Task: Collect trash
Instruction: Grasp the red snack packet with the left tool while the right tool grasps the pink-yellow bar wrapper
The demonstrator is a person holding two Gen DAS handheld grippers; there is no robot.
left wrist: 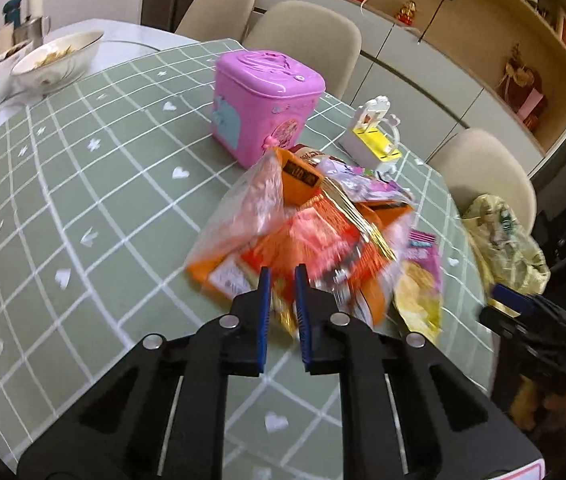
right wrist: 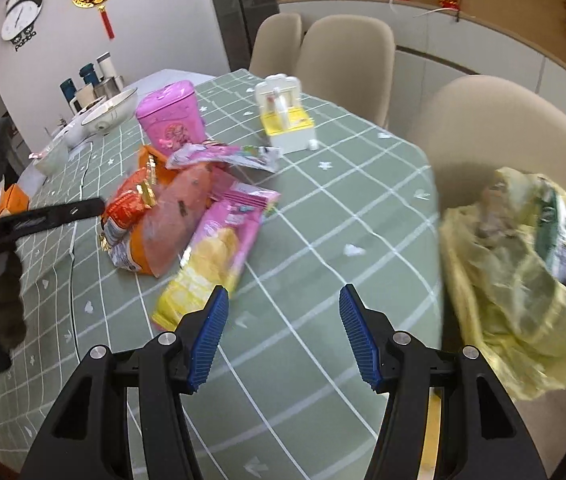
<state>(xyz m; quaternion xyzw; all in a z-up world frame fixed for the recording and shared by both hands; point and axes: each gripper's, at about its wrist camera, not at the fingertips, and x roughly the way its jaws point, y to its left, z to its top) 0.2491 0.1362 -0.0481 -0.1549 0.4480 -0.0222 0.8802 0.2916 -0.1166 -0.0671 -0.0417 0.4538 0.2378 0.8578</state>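
Left wrist view shows the heap of snack wrappers (left wrist: pixel 307 236) lying on the bench (left wrist: pixel 83 200) directly ahead of the left claw (left wrist: pixel 283 276), whose blue pads have closed to a narrow gap with the crinkled edge of a red-orange packet between them; blur leaves it unclear whether the pads actually press on the film. The right claw (right wrist: pixel 283 300) stands spread wide over bare cloth, holding nothing, with the pink-and-yellow chip packet (right wrist: pixel 211 256) just to its left and the yellow trash bag (right wrist: pixel 523 264) to its right, slumped on a chair seat beyond the bench edge.

Risks, as judged: the wrappers are thin, glossy foil and clear plastic, loosely piled. A pinch on one corner may lift a single packet and scatter the rest, or slip off altogether. The bag is limp, translucent and sagging, so its mouth may not stay open for a drop. The rigid pink plastic box (left wrist: pixel 263 104) and the white-and-yellow toy (left wrist: pixel 375 140) stand just beyond the heap and could be knocked by a dragged wrapper.
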